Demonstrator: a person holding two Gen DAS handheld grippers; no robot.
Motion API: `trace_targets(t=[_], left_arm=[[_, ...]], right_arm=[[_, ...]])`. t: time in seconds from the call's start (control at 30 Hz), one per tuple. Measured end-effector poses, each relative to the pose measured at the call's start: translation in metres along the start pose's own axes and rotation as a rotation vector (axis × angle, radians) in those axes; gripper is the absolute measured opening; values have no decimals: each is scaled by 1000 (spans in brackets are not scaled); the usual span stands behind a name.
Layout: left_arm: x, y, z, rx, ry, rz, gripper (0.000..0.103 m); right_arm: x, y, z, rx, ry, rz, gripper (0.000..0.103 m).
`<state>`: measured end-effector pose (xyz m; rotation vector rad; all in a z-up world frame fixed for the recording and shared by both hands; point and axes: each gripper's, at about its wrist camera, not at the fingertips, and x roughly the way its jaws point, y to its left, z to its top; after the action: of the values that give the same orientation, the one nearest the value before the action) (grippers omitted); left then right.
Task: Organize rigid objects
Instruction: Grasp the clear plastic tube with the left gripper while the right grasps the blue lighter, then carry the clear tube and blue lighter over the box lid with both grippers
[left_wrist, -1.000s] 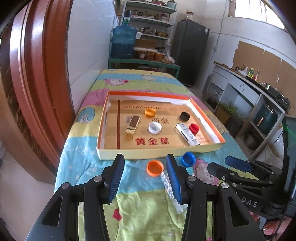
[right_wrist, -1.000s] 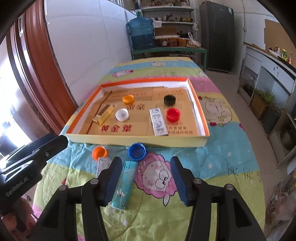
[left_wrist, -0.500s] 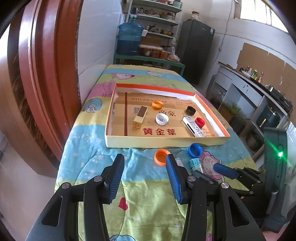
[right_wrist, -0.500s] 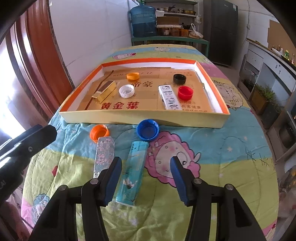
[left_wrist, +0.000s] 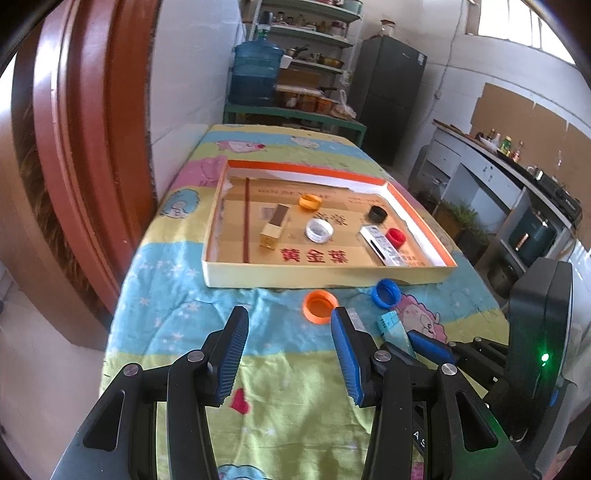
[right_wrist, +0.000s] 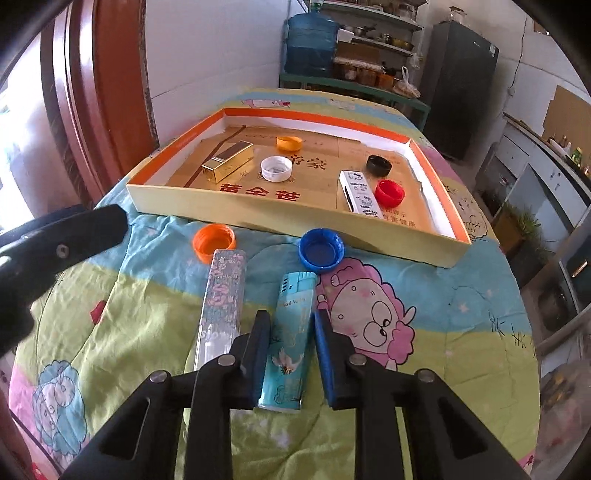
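A teal lighter (right_wrist: 295, 291) lies on the cartoon blanket, and my right gripper (right_wrist: 291, 317) is shut on its lower half, one pad on each long side. Left of it lie a floral lighter (right_wrist: 223, 295) and an orange cap (right_wrist: 214, 242). A blue cap (right_wrist: 321, 251) sits just beyond the teal lighter. My left gripper (left_wrist: 290, 312) hovers open over the blanket with nothing between its fingers, the orange cap (left_wrist: 320, 306) just ahead of its right finger. The orange-rimmed box tray (right_wrist: 258, 210) holds a gold lighter (right_wrist: 229, 160), a white lighter (right_wrist: 360, 192) and several caps.
The blanket-covered table ends at a wooden door frame (left_wrist: 85, 147) and a white wall on the left. Open floor drops off at the right. Beyond the table's far end stand a water jug (left_wrist: 255, 74) and shelves. The left gripper's black body (right_wrist: 62, 243) reaches in from the left.
My right gripper has come down and forward over the teal lighter and its jaws have shut on it. The left gripper stays open in nearly the same place.
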<state>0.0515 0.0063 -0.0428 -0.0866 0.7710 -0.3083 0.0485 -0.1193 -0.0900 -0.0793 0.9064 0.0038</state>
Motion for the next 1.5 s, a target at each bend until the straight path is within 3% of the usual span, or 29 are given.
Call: trace_targets(t=[0.23,0.7,0.9,0.93,1.0,1.07,1.5], left_arm=[[19,-30,-1,39,60,-34,48],[60,-66,-15,23,166,168,48],[65,-65,-21,13,187,151,46],[65,-64,-21,14,183,138,44],[63,-63,-20,12,177,109,26],[62,-62,-20,10,173,95,20],[49,-62,-16,27,129,72,20]], right_arm=[[-16,-30,-2,67,-35,-9,24],[-27,-70,-18,155,-54,20,24],[-26,-72,-22,169,-54,38,23],[-26,-72,-22,170,-55,41,23],[-26,-72,-23,174,-56,48,23],[-25,-72,-24,177,-57,56,23],[-29,-71,-21,170,-68,63,23]])
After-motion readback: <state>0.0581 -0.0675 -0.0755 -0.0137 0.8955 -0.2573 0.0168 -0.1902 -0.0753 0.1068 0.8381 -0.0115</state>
